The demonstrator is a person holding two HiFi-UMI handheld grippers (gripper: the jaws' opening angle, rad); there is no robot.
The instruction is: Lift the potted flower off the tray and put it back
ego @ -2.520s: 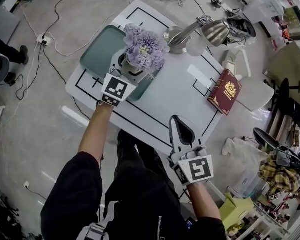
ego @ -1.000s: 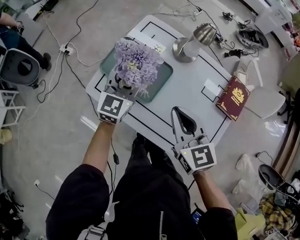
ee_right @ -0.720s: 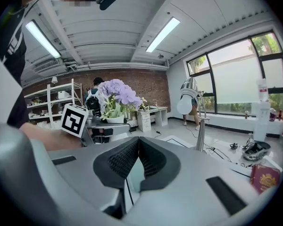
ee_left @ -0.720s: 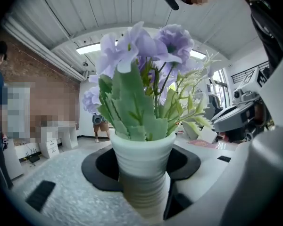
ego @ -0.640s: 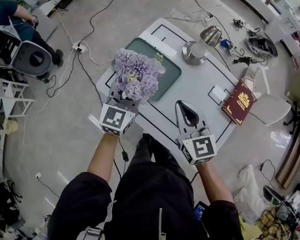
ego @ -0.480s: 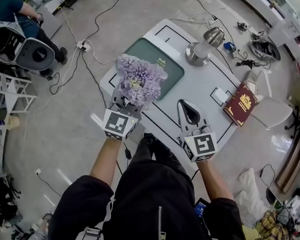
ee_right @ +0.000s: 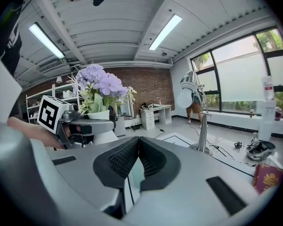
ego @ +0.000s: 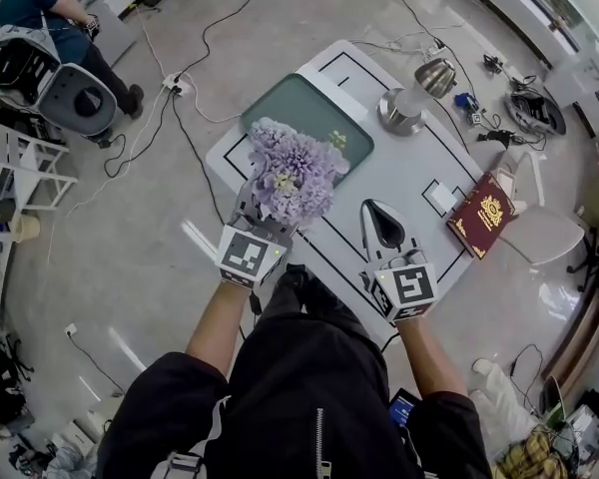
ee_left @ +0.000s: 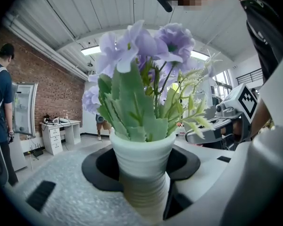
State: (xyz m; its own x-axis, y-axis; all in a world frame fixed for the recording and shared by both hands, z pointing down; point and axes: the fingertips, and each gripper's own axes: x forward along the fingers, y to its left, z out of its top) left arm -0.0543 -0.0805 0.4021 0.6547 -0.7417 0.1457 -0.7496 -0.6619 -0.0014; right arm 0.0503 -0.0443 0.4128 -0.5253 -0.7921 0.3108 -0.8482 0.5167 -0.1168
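The potted flower [ego: 295, 173], purple blooms over a ribbed white pot [ee_left: 142, 166], hangs in the air above the table's near left part, clear of the green tray [ego: 304, 108]. My left gripper [ego: 265, 213] is shut on the pot, one jaw on each side; the blooms hide its tips in the head view. My right gripper [ego: 377, 208] hovers over the table's front edge, shut with nothing between its jaws [ee_right: 136, 144]. In the right gripper view the flower [ee_right: 100, 91] and the left gripper show at left.
On the white table [ego: 379, 168] stand a silver lamp [ego: 419, 93] at the back and a red book [ego: 484, 215] at the right edge. Cables [ego: 180, 68] run over the floor. A seated person [ego: 40, 38] is at upper left.
The left gripper has carried the flower off the tray and toward the table's near edge, a little higher. The tray now holds no pot. The right gripper has stayed put.
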